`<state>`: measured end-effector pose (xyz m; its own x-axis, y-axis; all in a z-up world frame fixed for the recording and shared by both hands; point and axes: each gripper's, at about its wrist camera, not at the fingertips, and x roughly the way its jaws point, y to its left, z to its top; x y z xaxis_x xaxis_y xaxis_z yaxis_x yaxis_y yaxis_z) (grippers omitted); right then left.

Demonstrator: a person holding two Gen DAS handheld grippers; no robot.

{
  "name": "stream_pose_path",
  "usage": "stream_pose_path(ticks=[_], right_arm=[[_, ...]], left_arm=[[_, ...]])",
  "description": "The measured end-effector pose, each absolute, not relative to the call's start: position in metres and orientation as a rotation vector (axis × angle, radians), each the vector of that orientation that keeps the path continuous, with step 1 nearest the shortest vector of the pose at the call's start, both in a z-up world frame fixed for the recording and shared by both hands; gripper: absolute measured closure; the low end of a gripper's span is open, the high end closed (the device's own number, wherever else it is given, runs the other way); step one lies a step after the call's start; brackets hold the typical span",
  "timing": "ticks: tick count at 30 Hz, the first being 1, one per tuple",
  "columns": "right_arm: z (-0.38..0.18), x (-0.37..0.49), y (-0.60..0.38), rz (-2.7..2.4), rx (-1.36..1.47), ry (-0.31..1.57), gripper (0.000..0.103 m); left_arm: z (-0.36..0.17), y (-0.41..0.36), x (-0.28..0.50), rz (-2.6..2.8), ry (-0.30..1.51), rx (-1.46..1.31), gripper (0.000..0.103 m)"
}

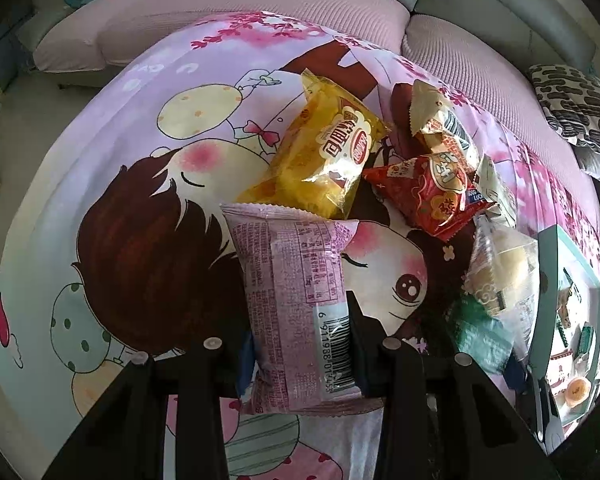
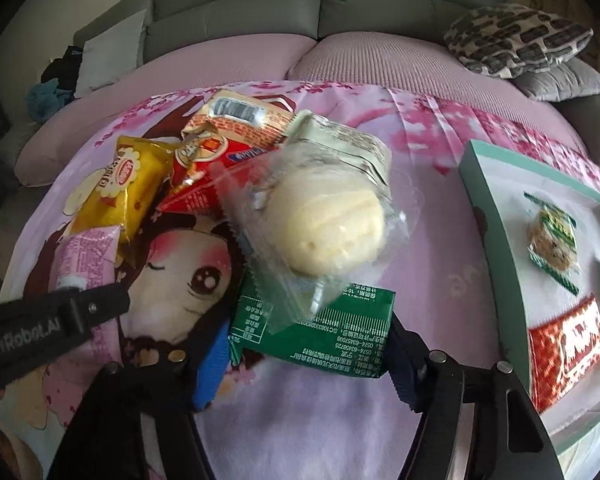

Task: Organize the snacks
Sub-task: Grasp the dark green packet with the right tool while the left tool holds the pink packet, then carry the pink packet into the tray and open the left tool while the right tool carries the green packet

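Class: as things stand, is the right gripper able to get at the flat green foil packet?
Probably yes: the green foil packet already sits between the right gripper fingers, though a clear-wrapped pale bun overlaps its top edge.

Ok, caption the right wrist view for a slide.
Right tongs straddle a green packet under a clear-wrapped bun, beside the teal tray.

A pink cartoon-printed cloth [image 1: 148,208] covers the surface, showing a brown-haired figure with closed eyes, a second face with a large open eye, balloons and hearts. Behind it runs a sofa with grey backrests [image 2: 320,4] and ribbed mauve seat cushions [image 1: 228,12]. A black-and-cream patterned pillow [image 2: 516,40] lies on the sofa's right end, on a plain grey pillow [image 2: 560,82]. At the left end sit a pale cushion [image 2: 108,50] and bunched teal and dark clothing [image 2: 52,88].
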<state>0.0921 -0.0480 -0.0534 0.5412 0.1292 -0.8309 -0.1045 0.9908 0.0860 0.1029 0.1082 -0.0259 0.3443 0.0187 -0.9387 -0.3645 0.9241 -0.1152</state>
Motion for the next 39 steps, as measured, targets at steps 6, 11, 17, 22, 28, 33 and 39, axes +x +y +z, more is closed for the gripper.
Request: stream_pose_path(ticks=[6, 11, 17, 22, 28, 33, 39], right_arm=[[-0.048, 0.082, -0.068, 0.135, 0.058, 1.01, 0.034], [-0.036, 0.074, -0.082, 0.134, 0.086, 0.996, 0.034], [-0.008, 0.061, -0.102, 0.137, 0.114, 0.916, 0.034], [0.008, 0.058, -0.123, 0.115, 0.149, 0.875, 0.034], [0.019, 0.058, -0.158, 0.057, 0.205, 0.838, 0.034], [0.023, 0.06, -0.193, -0.01, 0.258, 0.814, 0.034], [0.024, 0.07, -0.236, -0.116, 0.27, 0.777, 0.034]], left_arm=[[-0.023, 0.095, 0.101, 0.242, 1.193, -0.312, 0.063], [-0.015, 0.079, 0.099, 0.225, 1.168, -0.288, 0.063], [-0.005, 0.061, 0.095, 0.209, 1.142, -0.278, 0.063], [0.005, 0.054, 0.09, 0.221, 1.101, -0.267, 0.063], [0.014, 0.046, 0.09, 0.22, 1.054, -0.255, 0.063], [0.02, 0.035, 0.091, 0.2, 1.031, -0.24, 0.063], [0.027, 0.019, 0.091, 0.183, 1.014, -0.228, 0.063]])
